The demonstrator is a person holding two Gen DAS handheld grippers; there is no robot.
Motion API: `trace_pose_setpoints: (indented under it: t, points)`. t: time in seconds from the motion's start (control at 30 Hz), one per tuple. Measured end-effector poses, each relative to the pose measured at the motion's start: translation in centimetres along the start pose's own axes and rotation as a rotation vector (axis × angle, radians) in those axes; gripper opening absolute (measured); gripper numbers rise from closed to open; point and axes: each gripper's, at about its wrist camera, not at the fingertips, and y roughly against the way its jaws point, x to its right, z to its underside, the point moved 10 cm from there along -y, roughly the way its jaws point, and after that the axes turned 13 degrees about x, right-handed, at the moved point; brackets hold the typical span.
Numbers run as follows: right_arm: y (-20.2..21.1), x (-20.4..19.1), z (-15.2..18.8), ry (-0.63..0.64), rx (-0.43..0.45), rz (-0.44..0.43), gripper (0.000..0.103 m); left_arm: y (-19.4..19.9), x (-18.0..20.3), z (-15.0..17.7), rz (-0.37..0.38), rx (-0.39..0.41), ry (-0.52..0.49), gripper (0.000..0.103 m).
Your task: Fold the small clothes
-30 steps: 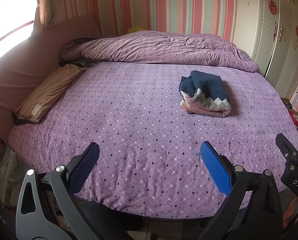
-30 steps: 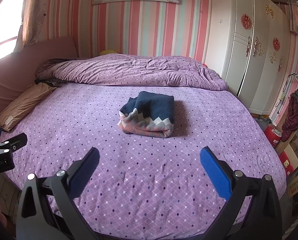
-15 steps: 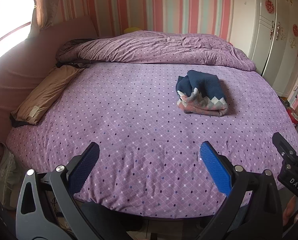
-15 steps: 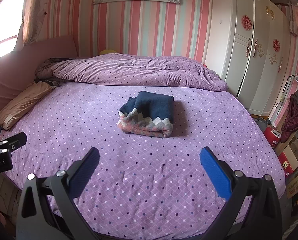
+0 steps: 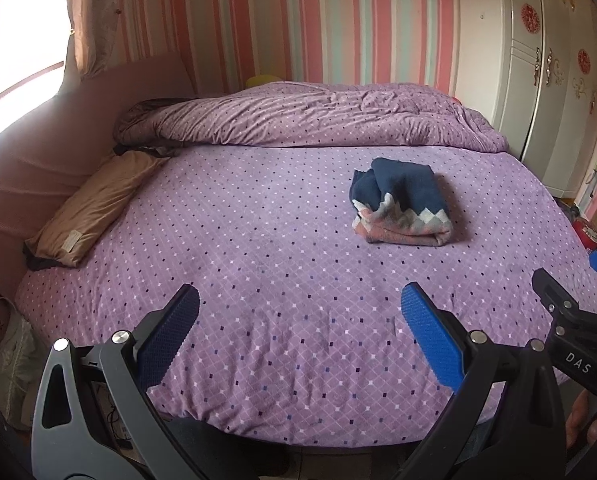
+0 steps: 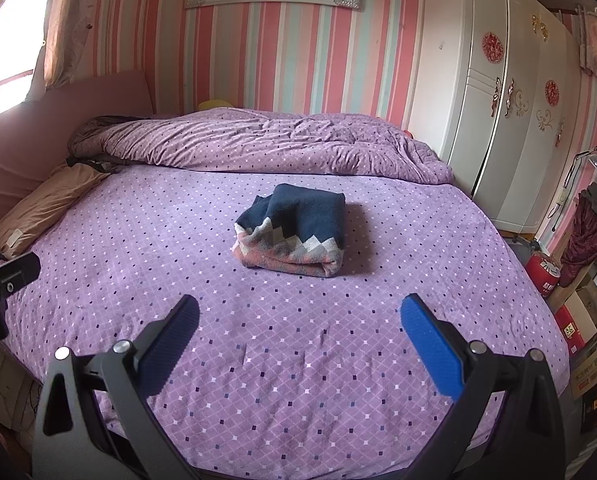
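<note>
1. Both the left gripper [image 5: 300, 320] and right gripper [image 6: 300, 322] gape wide, empty, above the bed [image 6: 298, 360].
2. The folded sweater [image 6: 294, 236] lies mid-bed, nothing between.
3. A quilt [image 6: 258, 140] is bunched behind; a pillow [image 5: 90, 204] lies left.

Daylight from blown-out window [image 5: 14, 40] (left side), soft shadows, sharp focus, fisheye-bent edges

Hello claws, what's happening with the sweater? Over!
Left claw open, empty. Right claw open, empty. Sweater folded on bed, untouched. Nothing in the way.
</note>
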Motion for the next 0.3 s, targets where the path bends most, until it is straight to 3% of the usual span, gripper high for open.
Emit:
trace_pose_setpoints:
  t: [0.3]
  points:
    - [0.05,-0.01,-0.26,0.002,0.002,0.004,0.101,-0.40,-0.30,0.56,0.000,-0.040,0.027,0.100]
